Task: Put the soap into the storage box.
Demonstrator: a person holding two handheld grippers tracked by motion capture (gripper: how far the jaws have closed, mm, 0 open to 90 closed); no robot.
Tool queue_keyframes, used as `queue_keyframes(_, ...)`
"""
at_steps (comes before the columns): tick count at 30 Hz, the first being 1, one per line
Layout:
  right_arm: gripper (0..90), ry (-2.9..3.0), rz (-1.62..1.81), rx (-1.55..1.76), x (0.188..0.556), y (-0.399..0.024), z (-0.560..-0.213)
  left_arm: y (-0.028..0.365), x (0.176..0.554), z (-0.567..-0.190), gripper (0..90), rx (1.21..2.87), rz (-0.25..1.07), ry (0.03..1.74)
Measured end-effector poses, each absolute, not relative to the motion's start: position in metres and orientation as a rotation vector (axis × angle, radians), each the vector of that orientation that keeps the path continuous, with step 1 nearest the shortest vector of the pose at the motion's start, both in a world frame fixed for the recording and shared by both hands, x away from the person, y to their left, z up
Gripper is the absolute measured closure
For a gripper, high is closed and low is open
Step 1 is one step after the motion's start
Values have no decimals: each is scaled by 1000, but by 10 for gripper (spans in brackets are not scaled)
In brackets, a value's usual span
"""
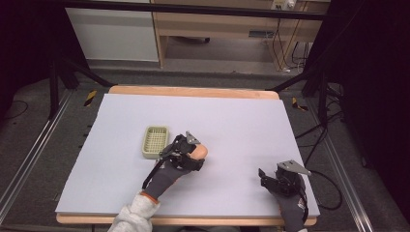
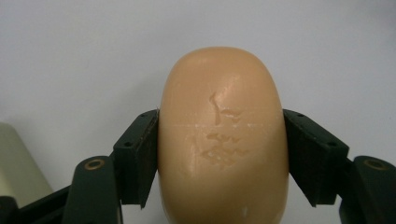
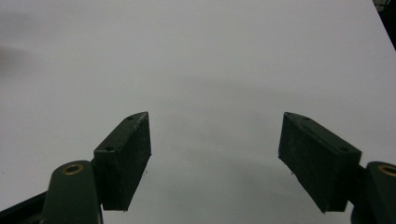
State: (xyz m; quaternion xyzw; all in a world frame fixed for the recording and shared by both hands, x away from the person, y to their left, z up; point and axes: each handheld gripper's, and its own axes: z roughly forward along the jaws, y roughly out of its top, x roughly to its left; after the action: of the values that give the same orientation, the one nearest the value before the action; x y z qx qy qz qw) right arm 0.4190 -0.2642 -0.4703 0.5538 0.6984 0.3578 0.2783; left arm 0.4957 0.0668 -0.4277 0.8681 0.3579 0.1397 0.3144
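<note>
A peach-coloured bar of soap sits between the two jaws of my left gripper, which is shut on its sides. From above, the soap pokes out of the left gripper just right of a pale green slotted soap dish on the white table. The dish's corner shows at the left edge of the left gripper view. My right gripper stands open over bare table near the front right, its jaws wide apart with nothing between them; it appears in the high view too.
The white sheet covers a wooden table with its edges showing at the back and front. Dark frame legs and cables stand off the table's right side. A sleeve comes in at the bottom.
</note>
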Motion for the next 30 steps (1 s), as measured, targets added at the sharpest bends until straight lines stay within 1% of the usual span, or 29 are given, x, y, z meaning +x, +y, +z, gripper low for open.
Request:
queue_keyframes(16, 254, 1871, 953, 1487, 419, -265, -470, 104, 485, -416, 317, 2250, 420, 969)
queue_keyframes(30, 253, 1877, 964, 1477, 418, -264, -469, 131, 493, -414, 317, 2200, 456, 1047)
